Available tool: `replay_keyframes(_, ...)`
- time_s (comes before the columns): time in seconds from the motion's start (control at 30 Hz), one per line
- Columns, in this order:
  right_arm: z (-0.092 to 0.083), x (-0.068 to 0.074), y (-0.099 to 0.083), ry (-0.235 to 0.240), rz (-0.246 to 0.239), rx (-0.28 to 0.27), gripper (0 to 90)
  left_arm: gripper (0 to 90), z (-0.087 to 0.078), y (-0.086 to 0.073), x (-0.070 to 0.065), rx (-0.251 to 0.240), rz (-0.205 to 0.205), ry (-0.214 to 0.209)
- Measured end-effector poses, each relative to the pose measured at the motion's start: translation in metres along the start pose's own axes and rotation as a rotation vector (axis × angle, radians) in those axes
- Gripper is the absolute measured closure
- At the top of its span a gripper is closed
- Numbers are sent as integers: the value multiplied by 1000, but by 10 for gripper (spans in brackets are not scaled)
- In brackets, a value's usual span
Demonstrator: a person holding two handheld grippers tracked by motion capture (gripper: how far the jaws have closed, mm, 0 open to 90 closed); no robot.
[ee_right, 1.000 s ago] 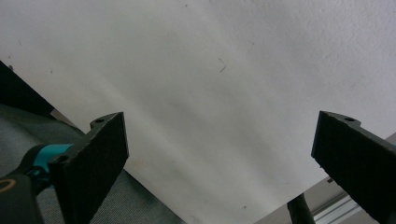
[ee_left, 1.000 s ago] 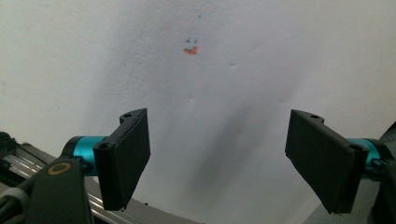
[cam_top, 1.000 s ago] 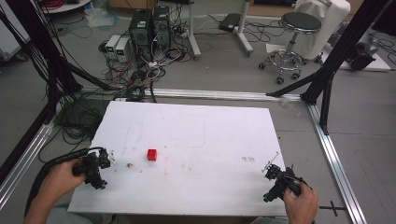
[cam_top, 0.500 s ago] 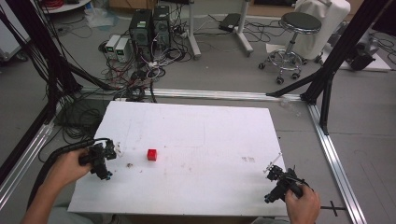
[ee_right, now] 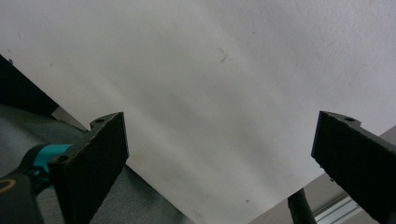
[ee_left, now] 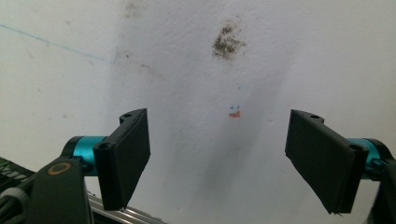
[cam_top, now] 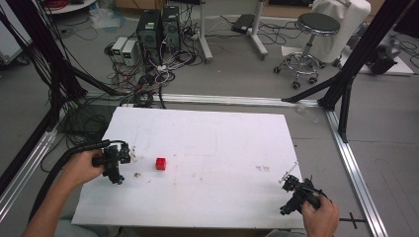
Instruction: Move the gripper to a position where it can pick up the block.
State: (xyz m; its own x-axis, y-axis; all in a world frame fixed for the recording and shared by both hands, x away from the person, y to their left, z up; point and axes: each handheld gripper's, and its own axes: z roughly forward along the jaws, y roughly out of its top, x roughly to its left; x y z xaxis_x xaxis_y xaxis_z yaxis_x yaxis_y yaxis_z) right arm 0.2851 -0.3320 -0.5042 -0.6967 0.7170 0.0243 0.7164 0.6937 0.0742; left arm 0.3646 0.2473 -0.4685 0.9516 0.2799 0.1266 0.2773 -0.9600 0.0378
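White table (cam_top: 212,148), high view: small red cube (cam_top: 160,163) sits left of centre, alone on the surface. Left gripper (cam_top: 114,163) held in the left hand (cam_top: 84,167) near the table's left edge, just left of the cube, apart from it. In the left gripper view the left gripper (ee_left: 217,154) has jaws spread wide, nothing between them; a dark smudge (ee_left: 228,41) and a small orange mark (ee_left: 235,113) lie on the table ahead. Right gripper (cam_top: 296,190) in the right hand (cam_top: 320,216) at the near right corner, well apart from the cube. Right gripper view: right gripper (ee_right: 219,158) jaws wide apart, empty, over the table's edge.
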Motion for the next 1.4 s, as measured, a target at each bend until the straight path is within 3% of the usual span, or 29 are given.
replay_keyframes(0.33,1,0,2,2,-13,1,31,224,4,21,5,14,99,-18)
replay_keyframes(0.93,2,-1,1,4,-15,2,31,224,6,61,20,35,233,-64)
replay_keyframes(1.4,3,0,3,9,-18,9,31,225,16,87,23,50,292,-98)
